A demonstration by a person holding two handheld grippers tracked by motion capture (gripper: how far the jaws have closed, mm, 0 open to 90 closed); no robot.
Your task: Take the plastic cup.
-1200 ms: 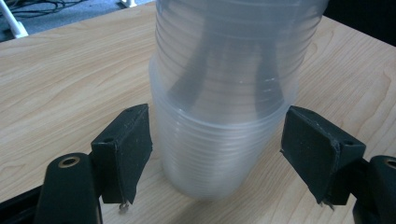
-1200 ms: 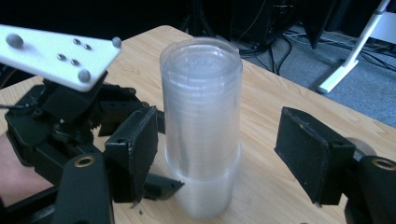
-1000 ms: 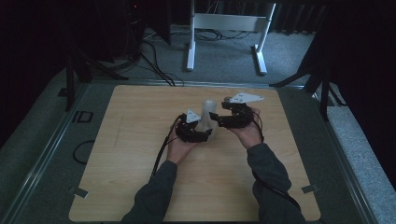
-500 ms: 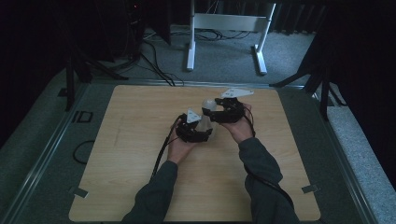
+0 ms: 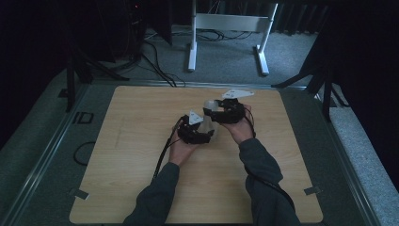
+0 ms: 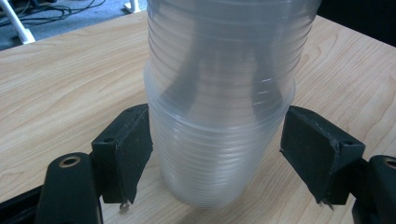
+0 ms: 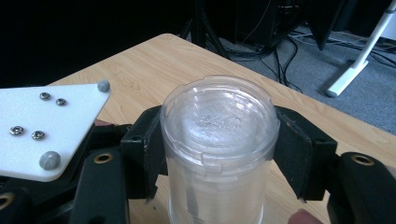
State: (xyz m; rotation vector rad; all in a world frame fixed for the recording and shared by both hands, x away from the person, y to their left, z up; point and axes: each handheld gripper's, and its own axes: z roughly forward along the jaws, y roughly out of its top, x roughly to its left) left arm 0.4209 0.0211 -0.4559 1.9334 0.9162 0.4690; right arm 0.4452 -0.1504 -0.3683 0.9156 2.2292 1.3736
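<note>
Stack of clear plastic cups [image 6: 219,116] upright on table [image 5: 141,155], left gripper [image 6: 217,154] clamping its base, right gripper [image 7: 217,149] just closing onto top.

Light wooden table [image 5: 141,179] on grey carpet [image 5: 226,56]; white metal stand [image 5: 230,23] and black cables [image 5: 155,56] behind; dark surroundings.

Both forearms reach in from the near edge, hands close together. The left gripper [image 5: 207,132] seems clamped low; the right gripper [image 5: 212,113], higher, has just been closing.
</note>
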